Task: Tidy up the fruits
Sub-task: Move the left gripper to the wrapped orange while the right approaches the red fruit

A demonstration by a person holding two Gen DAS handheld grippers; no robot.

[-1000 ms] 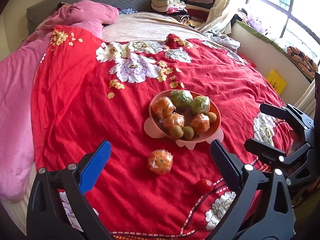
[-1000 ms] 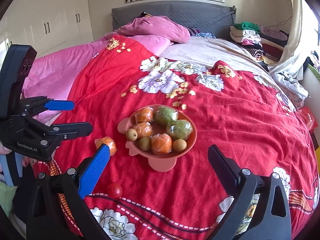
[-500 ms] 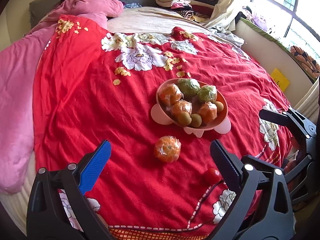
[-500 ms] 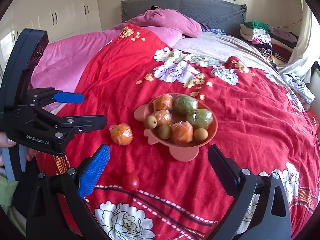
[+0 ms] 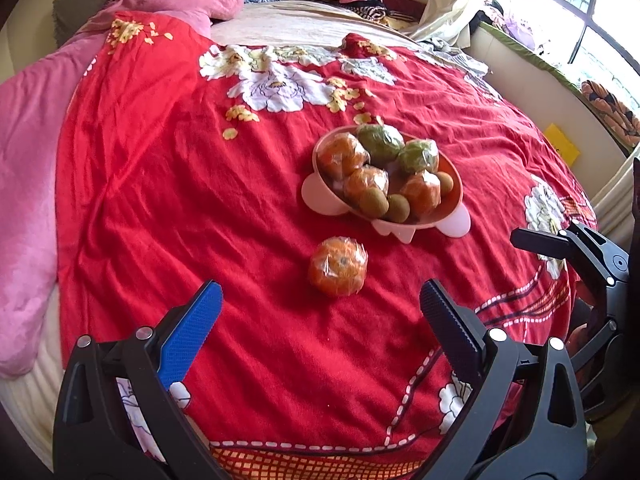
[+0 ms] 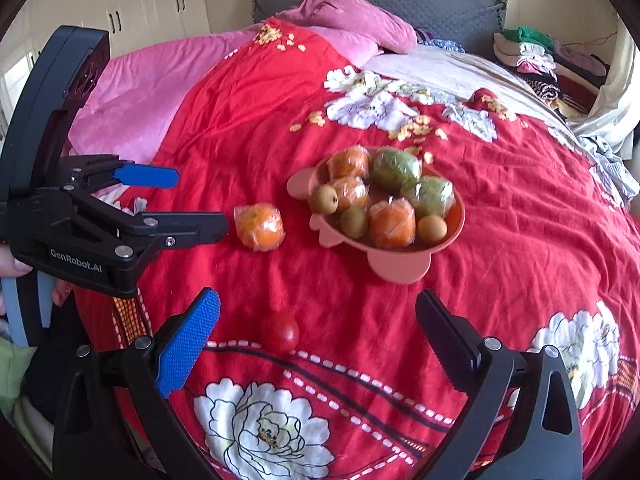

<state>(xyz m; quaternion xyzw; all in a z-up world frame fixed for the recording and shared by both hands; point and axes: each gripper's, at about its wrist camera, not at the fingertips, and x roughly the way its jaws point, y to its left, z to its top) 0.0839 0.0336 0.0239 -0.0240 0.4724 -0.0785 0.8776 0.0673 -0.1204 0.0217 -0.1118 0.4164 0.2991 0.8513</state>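
Leftmost, a pink plush blanket (image 6: 152, 80) lies along the edge of the bed, beside the red quilt with white flower print (image 6: 520, 240) that covers most of it.

Left claw (image 6: 188, 200), seen in the right wrist view: jaws apart, holding nothing, hovering low over the quilt's left side. Its tips point at the plastic-wrapped orange mandarin (image 6: 259, 227), which lies on the quilt just beyond them, not touching. In the left wrist view the same claw (image 5: 320, 308) frames that mandarin (image 5: 338, 266) between its spread fingers, slightly ahead of the tips.

Small red round fruit (image 6: 280, 332), tomato-like, sits alone on the quilt nearer the foot of the bed, between the fingers of the right claw (image 6: 316, 320). Right claw jaws wide apart, empty, above the quilt. Its dark frame (image 5: 584, 264) shows at the right edge of the left wrist view.

Right of the loose mandarin, close but apart from it: pink plastic bowl with rounded ear-like tabs (image 6: 396, 270). Inside are wrapped orange mandarins, two wrapped green fruits (image 6: 396, 168) and several small brown-green round fruits (image 6: 354, 222).

Far right, folded clothes (image 6: 532, 56) are stacked near the grey padded headboard (image 6: 440, 0).
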